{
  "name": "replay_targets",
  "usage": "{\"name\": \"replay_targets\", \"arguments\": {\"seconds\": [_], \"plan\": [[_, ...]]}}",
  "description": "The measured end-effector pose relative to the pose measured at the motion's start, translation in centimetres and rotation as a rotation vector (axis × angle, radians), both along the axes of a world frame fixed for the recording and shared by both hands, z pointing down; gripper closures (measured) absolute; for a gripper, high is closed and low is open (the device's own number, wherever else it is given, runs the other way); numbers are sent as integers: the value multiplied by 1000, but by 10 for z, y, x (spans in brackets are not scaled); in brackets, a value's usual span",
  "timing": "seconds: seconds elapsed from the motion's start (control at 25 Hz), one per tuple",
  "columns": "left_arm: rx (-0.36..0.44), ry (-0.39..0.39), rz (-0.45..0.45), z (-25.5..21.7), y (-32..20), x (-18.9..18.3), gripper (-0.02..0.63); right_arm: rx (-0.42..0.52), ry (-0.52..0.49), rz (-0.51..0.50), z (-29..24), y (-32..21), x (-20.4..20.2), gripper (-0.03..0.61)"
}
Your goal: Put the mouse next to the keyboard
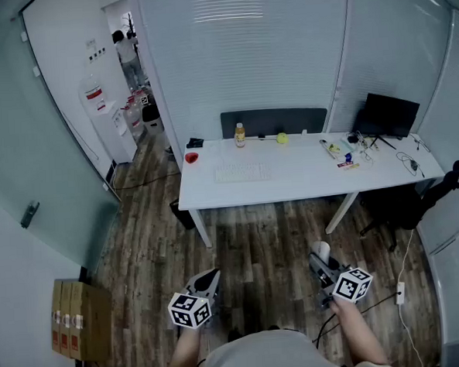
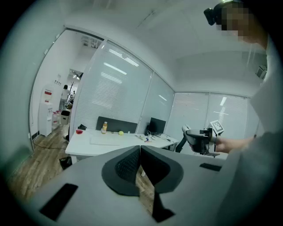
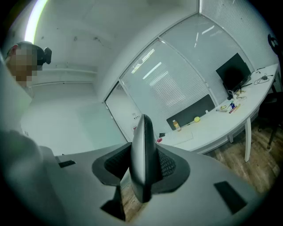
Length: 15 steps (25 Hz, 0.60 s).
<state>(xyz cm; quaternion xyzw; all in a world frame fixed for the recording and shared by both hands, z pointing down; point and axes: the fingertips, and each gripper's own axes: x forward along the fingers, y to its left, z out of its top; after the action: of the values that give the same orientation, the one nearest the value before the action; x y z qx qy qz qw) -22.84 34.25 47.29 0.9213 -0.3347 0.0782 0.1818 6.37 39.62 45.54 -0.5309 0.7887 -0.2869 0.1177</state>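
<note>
My right gripper (image 1: pixel 323 265) hangs low over the wooden floor, well short of the white desk (image 1: pixel 307 183). It is shut on a grey-and-white mouse (image 3: pixel 143 161) that stands on edge between the jaws; in the head view the mouse (image 1: pixel 320 250) pokes out past the gripper's front. The left gripper (image 1: pixel 208 279) is beside it at the same height, its jaws (image 2: pixel 139 148) shut with nothing in them. A white keyboard (image 1: pixel 242 173) lies on the desk's left half; it also shows as a pale slab in the left gripper view (image 2: pixel 105 140).
On the desk stand a bottle (image 1: pixel 240 134), a yellow ball (image 1: pixel 282 138), a red object (image 1: pixel 191 157), small clutter and a dark monitor (image 1: pixel 386 115). A black chair (image 1: pixel 428 196) stands at the desk's right end. Cardboard boxes (image 1: pixel 79 318) sit at lower left, and a water dispenser (image 1: pixel 111 122) by the door.
</note>
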Motion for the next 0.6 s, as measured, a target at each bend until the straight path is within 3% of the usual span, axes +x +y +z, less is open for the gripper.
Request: {"name": "replay_targets", "arguments": {"seconds": [0.6], "plan": [[-7, -10, -16, 2, -10, 14, 595, -1, -56, -8, 2, -14, 18, 434]]}}
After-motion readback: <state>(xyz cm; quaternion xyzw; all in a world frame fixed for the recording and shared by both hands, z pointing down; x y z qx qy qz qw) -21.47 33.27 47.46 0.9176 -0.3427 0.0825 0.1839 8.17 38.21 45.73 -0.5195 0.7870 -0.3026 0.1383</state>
